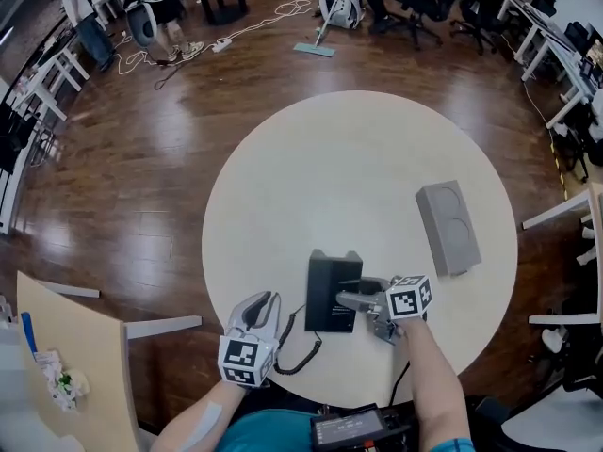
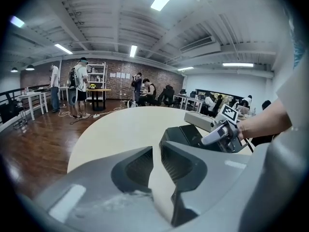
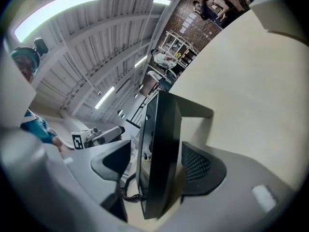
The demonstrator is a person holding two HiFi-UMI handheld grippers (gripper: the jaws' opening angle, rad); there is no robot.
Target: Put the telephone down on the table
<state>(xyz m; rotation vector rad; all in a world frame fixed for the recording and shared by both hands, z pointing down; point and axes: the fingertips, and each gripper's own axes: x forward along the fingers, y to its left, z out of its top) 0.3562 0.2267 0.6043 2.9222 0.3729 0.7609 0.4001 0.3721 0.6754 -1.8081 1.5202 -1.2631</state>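
One black telephone [image 1: 332, 290] lying on the round worktop [image 1: 320, 158], close to the person's edge, coiled cord [image 1: 303, 363] curling off its left side. Right hand-held gripper [image 1: 353, 297] spread wide around the phone's edge, pads looking just clear of it. Left hand-held gripper [image 1: 259, 307] by the cord, jaws a sliver apart, empty. Grey box [image 1: 448, 226] off to the right, well apart.
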